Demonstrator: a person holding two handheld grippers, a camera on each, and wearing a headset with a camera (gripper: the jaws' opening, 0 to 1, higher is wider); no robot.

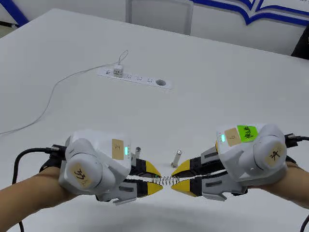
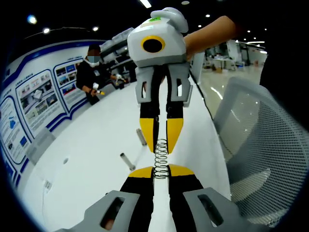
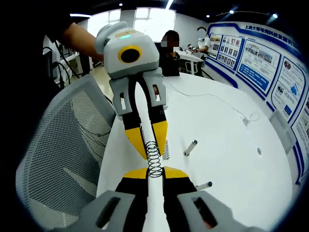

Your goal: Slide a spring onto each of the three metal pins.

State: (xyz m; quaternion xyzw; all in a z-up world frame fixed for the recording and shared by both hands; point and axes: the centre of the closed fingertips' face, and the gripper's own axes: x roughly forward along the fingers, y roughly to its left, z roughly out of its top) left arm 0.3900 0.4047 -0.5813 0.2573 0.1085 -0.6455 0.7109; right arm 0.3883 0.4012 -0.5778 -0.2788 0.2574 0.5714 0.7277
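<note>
White table (image 1: 203,63) under thin open-coiled wire spring (image 1: 164,181)

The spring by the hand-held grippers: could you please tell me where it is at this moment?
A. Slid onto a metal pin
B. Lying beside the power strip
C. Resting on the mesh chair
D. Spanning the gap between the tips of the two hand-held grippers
D: the spring bridges the left hand-held gripper and the right hand-held gripper, and the nearby pin is bare.
</note>
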